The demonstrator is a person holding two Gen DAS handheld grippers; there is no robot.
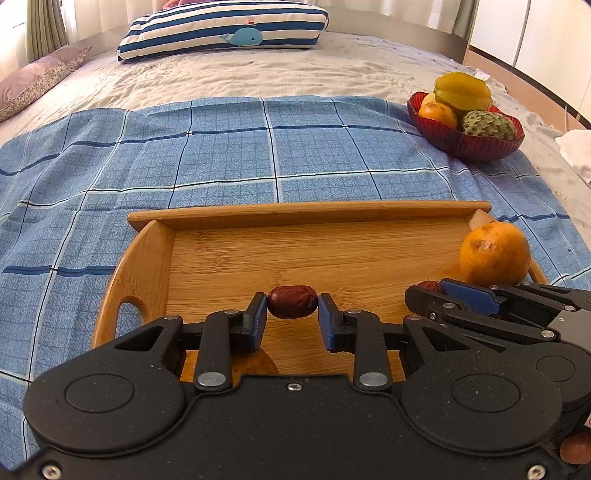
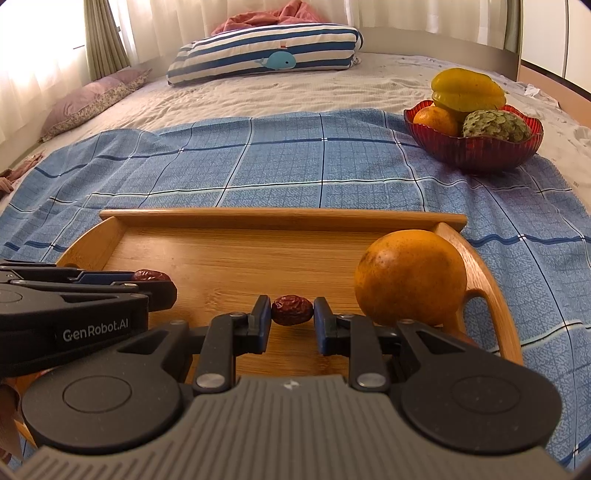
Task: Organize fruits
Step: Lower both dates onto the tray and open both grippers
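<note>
You have 2 dates clamped end to end: left gripper [image 1: 292, 314] on one date [image 1: 292, 306], right gripper [image 2: 291, 315] on another date [image 2: 291, 309], both over the tray's [image 2: 280, 216] near edge (bowl [image 2: 476, 153] lies far right, right hand nearer).

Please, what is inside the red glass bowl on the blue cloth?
In the red glass bowl lie a yellow-green starfruit on top, an orange and a scaly green custard apple. Anything lower in the bowl is covered by these fruits.

Blue checked cloth [image 1: 221, 155], red bowl [image 1: 465, 146], navy-and-white striped pillow [image 1: 221, 29].
</note>
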